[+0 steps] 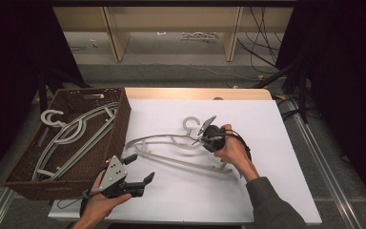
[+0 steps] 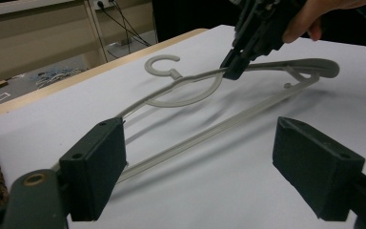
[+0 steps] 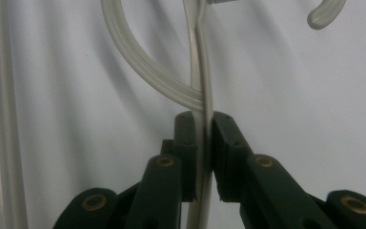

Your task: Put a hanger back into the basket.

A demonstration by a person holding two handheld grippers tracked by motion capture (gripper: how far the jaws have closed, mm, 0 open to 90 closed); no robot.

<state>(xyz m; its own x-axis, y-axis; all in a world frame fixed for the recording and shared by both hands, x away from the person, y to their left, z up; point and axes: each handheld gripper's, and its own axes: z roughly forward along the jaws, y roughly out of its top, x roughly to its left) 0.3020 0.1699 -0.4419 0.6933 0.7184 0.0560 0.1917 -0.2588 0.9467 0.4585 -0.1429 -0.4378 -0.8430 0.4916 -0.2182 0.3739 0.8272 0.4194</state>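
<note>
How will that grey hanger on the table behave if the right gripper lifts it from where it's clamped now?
The hanger looks like thin moulded plastic, so probably light and fairly stiff, flexing slightly. The right gripper is shut on the upper arm near the neck, off-centre, so the long end may sag or swing. Its smooth, narrow strip could twist between the pads.

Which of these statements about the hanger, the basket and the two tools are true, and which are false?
1. The right tool is shut on the hanger on the white table. True.
2. The left tool grips the same hanger. False: it is open and holds nothing.
3. The wicker basket contains other hangers. True.
4. The basket stands at the person's right. False: it is at the left edge of the table.
5. The gripped hanger is black. False: it is light grey.
</note>
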